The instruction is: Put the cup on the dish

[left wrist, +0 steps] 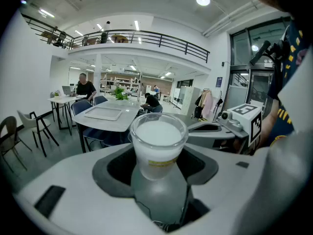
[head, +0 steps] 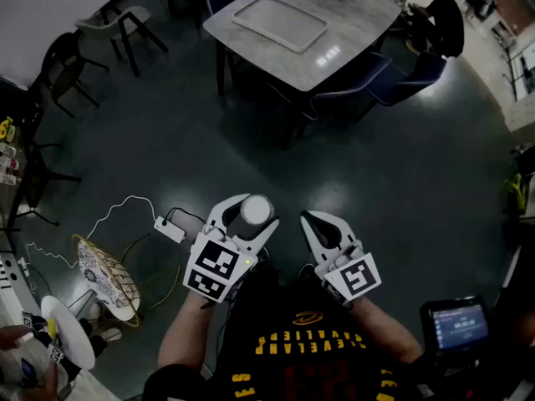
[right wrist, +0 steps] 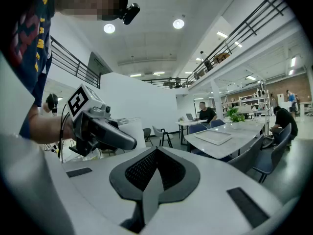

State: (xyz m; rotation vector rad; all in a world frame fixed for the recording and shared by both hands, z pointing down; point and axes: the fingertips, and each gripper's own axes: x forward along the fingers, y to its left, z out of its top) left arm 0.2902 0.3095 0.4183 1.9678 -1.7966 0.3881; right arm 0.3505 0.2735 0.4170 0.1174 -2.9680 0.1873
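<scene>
- Head view: dim overall. The dark floor (head: 167, 140) is underexposed, with one pale glare patch on the table (head: 330, 54) top.
- Head view: corners fall to black, and straight lines bow toward the edges.
- Left gripper view: bright and even. The round ceiling lamps (left wrist: 203, 0) are blown to white.
- Left gripper view: the cup (left wrist: 157, 141), close to the lens, is soft. The hall behind is sharper, and the railing (left wrist: 146, 37) is bent by the wide lens.
- Right gripper view: bright, lit from overhead, with a black rim round the frame.

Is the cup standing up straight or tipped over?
Upright. The cup stands straight in the left gripper, its open rim facing up.
</scene>
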